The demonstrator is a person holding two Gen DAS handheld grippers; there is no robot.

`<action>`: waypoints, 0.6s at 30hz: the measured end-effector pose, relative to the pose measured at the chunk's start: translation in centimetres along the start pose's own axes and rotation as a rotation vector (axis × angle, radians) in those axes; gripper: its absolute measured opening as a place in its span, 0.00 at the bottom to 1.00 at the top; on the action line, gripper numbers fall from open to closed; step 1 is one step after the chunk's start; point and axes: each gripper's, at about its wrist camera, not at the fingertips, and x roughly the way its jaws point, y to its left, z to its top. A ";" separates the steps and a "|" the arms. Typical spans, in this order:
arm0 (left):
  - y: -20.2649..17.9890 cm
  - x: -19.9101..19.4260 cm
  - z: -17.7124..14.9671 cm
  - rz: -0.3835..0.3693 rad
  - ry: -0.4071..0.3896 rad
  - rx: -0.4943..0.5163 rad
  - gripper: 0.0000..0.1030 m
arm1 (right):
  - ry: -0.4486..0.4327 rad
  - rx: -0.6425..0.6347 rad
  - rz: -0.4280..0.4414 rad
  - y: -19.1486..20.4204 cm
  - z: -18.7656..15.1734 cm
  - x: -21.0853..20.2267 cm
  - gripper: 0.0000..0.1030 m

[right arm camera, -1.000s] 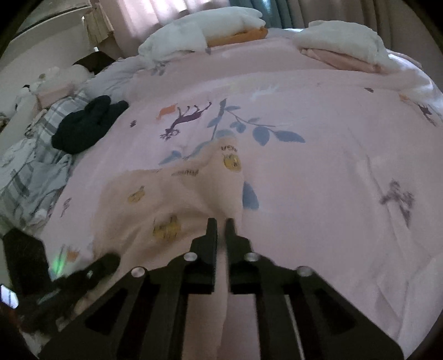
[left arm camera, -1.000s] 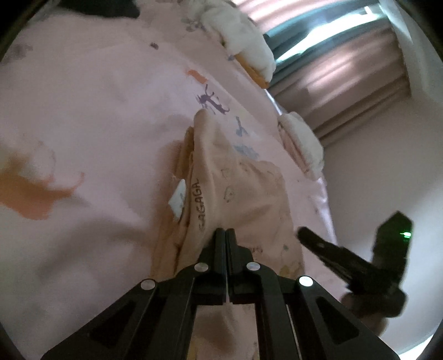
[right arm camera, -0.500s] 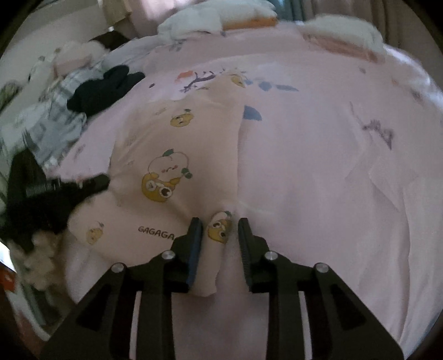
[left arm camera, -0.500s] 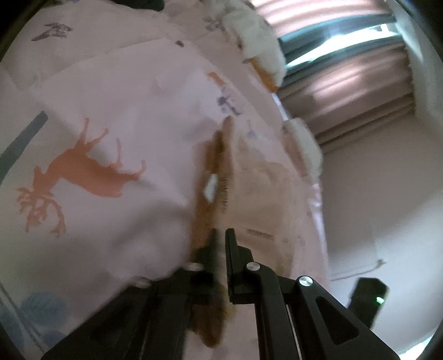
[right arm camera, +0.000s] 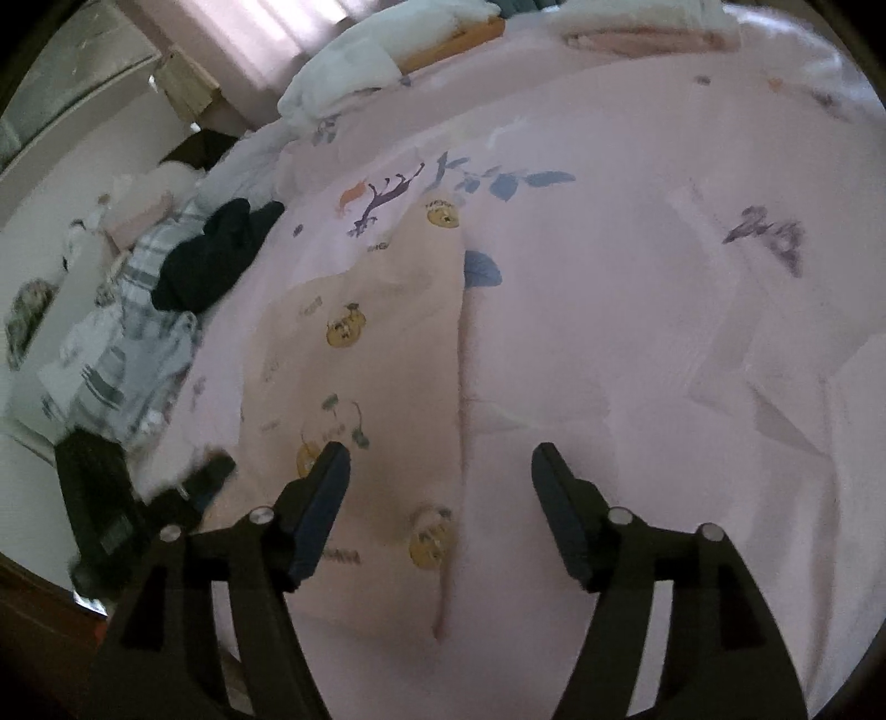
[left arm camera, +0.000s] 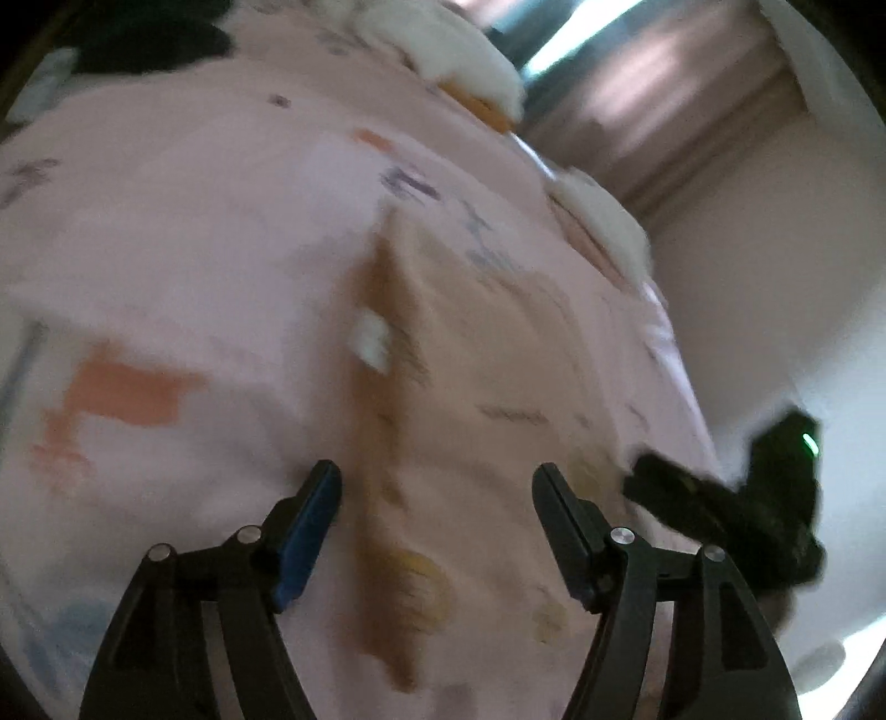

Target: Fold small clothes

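A small peach garment [right arm camera: 382,354] printed with yellow cartoon figures lies flat on the pink bedspread [right arm camera: 637,277]. It shows blurred in the left wrist view as the peach garment [left arm camera: 470,399] with a white label [left arm camera: 370,337] near its darker left fold. My left gripper [left arm camera: 437,487] hovers above its near edge, jaws opening, the cloth below them and not pinched. My right gripper [right arm camera: 440,465] stands over the garment's right edge, jaws opening too, pads clear of the fabric. The right gripper [left arm camera: 725,498] also appears at the right of the left wrist view.
A dark garment [right arm camera: 216,255] and a plaid cloth [right arm camera: 127,343] lie at the bed's left side. White pillows [right arm camera: 382,55] and folded bedding [right arm camera: 637,33] sit at the head, below curtains [left arm camera: 664,83]. The other gripper's black body [right arm camera: 111,509] is at lower left.
Both grippers went from shut on the garment's edge to wide open, letting the cloth drop flat on the bed. The garment now lies spread out below them.
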 end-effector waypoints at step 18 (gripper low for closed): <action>4.0 4.0 2.8 -0.233 0.064 -0.306 0.33 | 0.038 0.088 0.220 0.2 2.1 4.5 0.63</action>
